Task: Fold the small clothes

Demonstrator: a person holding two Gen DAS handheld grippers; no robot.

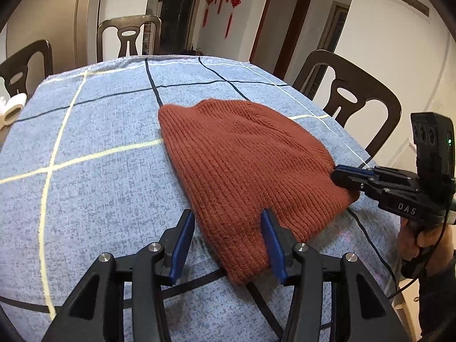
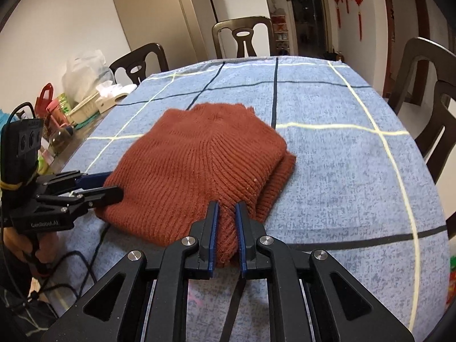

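A rust-brown knitted hat [image 1: 245,154] lies on the blue checked tablecloth [image 1: 94,131]. My left gripper [image 1: 226,222] stands open astride the hat's near corner; the right pad rests against the knit and a gap shows beside the left pad. In the right wrist view that gripper [image 2: 99,186] sits at the hat's left edge. My right gripper [image 2: 227,205] is shut on a pinched fold at the near edge of the hat [image 2: 199,154], whose right side shows doubled layers. In the left wrist view the right gripper [image 1: 339,175] bites the hat's right edge.
Dark wooden chairs [image 1: 350,97] [image 2: 242,37] ring the table. A white tissue roll [image 1: 12,108] lies at the far left edge. Bottles, a basket and a plastic bag [image 2: 85,71] crowd a side surface on the left. A hand [image 1: 419,236] and cables sit at the table's near corners.
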